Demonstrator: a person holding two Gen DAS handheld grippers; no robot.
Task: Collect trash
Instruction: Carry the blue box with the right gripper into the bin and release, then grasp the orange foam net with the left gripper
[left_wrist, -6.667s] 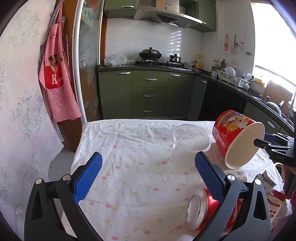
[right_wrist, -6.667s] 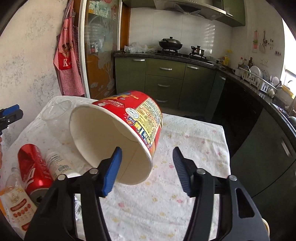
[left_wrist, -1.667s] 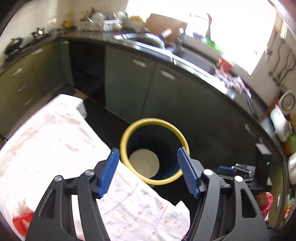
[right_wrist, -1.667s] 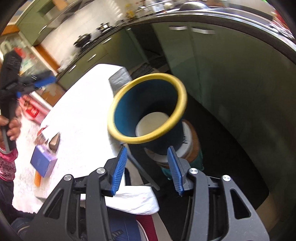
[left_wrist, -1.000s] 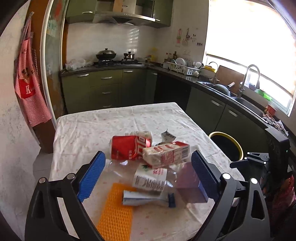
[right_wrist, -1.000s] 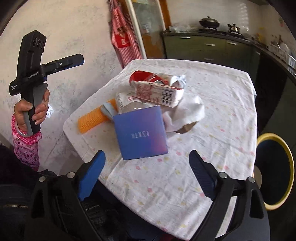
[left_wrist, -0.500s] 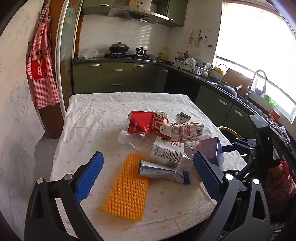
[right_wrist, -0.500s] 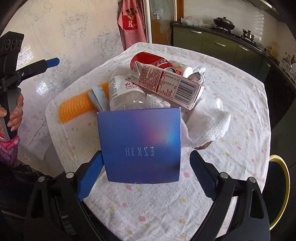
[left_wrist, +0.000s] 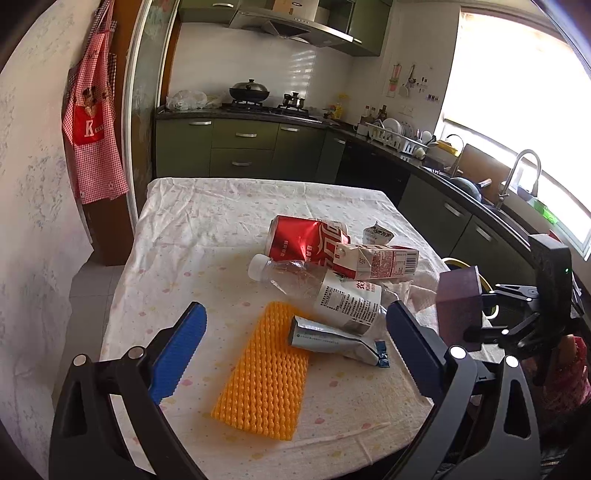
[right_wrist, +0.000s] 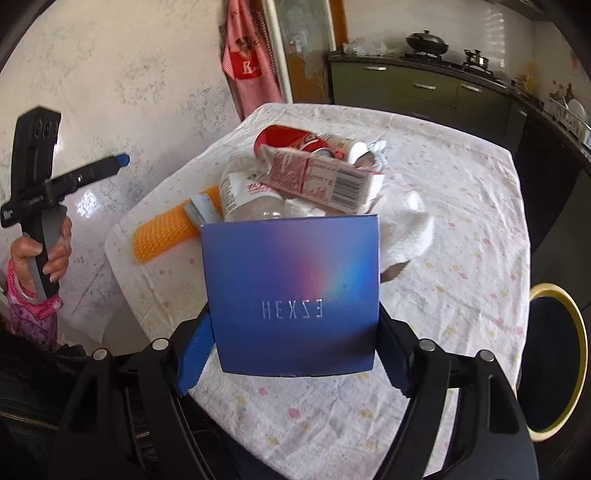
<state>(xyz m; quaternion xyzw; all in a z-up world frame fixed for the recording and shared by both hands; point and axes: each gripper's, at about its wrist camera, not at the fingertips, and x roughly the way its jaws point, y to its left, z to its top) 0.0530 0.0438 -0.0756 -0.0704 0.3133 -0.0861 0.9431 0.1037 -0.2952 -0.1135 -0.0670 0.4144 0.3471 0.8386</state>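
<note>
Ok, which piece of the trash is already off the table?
The blue HEXZE box, clamped in the right gripper; the red can, milk carton and bottle lie on the cloth.

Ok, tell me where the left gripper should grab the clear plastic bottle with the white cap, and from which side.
Grip the clear plastic bottle across its bare shoulder behind the white cap, coming from above with the open left gripper. It lies flat, cap toward the far left, and that end is free. Its labelled body is hemmed in by the red-and-white carton, the red can and the silver tube.
</note>
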